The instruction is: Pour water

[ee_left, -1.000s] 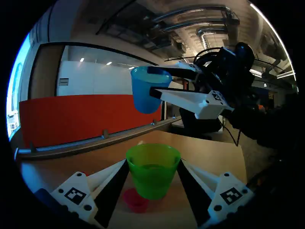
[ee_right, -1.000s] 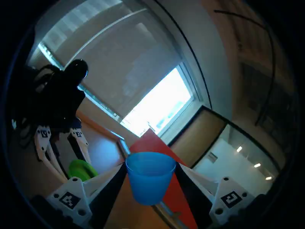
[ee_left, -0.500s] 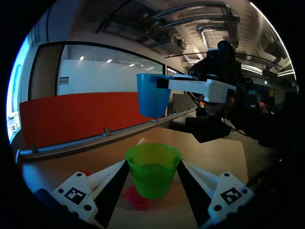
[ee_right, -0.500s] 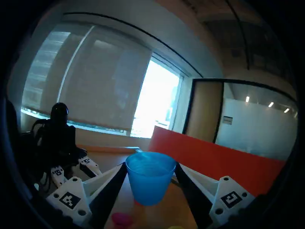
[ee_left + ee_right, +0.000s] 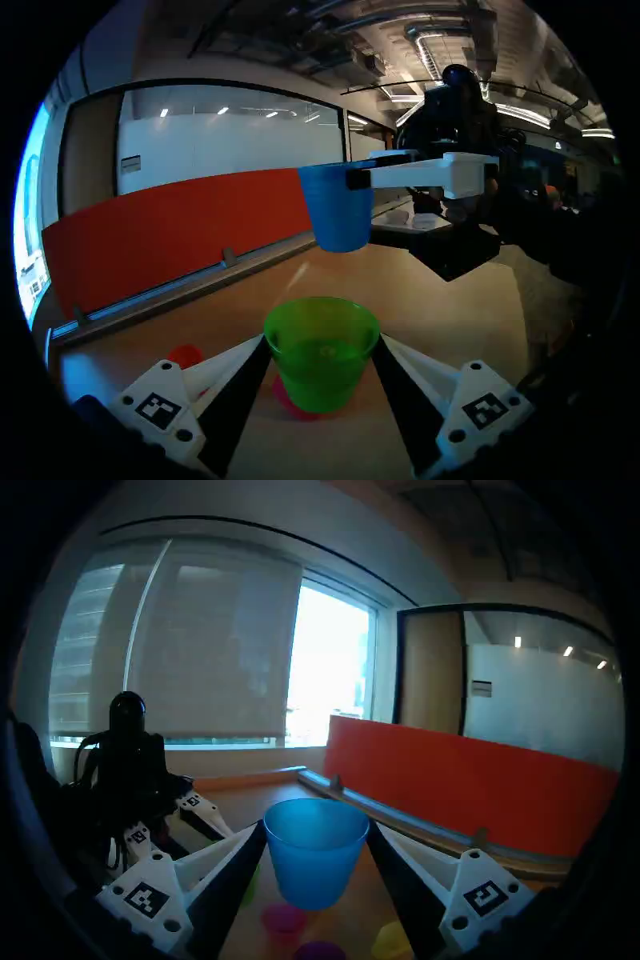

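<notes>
A green cup [image 5: 322, 356] stands upright between the fingers of my left gripper [image 5: 322, 344], which is shut on it just above the wooden table [image 5: 448, 312]. Inside it, low down, something glints like liquid. A blue cup [image 5: 338, 210] hangs upright above and beyond the green one, gripped by my right gripper [image 5: 352, 173]. In the right gripper view the blue cup [image 5: 315, 862] sits between the fingers of my right gripper [image 5: 316, 832]. The left gripper's white fingers [image 5: 194, 806] show at the far left.
A pink cup [image 5: 290, 402] lies under the green one and a red cup [image 5: 186, 355] sits to its left. Pink [image 5: 284, 918], purple [image 5: 318, 950] and yellow [image 5: 392, 941] cups stand on the table below the blue cup. A red partition [image 5: 176, 232] runs along the table's far edge.
My right gripper has rolled back to level, so the blue cup now stands upright. It has moved right and lower in the left gripper view. The green cup stays held in place.
</notes>
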### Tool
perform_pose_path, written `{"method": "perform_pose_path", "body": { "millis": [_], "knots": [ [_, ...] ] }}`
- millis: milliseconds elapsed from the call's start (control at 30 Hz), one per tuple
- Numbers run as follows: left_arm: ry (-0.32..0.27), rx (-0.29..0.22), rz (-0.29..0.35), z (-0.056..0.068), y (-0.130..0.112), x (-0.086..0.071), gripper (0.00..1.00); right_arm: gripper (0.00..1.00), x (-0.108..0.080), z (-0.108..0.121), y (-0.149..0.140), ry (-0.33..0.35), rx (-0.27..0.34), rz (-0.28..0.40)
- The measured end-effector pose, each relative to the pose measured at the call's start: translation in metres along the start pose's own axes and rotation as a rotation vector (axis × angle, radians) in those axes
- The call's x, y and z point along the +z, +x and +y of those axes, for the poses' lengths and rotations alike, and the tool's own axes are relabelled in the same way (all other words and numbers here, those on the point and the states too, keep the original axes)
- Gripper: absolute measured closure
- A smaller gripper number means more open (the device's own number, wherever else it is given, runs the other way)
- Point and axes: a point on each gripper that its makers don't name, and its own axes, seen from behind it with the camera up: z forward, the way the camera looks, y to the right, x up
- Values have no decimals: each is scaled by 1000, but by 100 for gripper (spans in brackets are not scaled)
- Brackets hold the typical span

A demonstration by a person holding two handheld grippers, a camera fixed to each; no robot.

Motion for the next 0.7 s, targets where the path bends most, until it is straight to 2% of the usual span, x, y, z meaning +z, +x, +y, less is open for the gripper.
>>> {"method": "perform_pose_path", "body": {
  "millis": [400, 700],
  "knots": [
    [23, 12, -93, -4, -28, 0, 14, 7, -20, -2, -39, 27, 12, -83],
    [45, -5, -142, -9, -47, -2, 14, 7, -32, 3, -68, 21, 17, -131]
  ]
}}
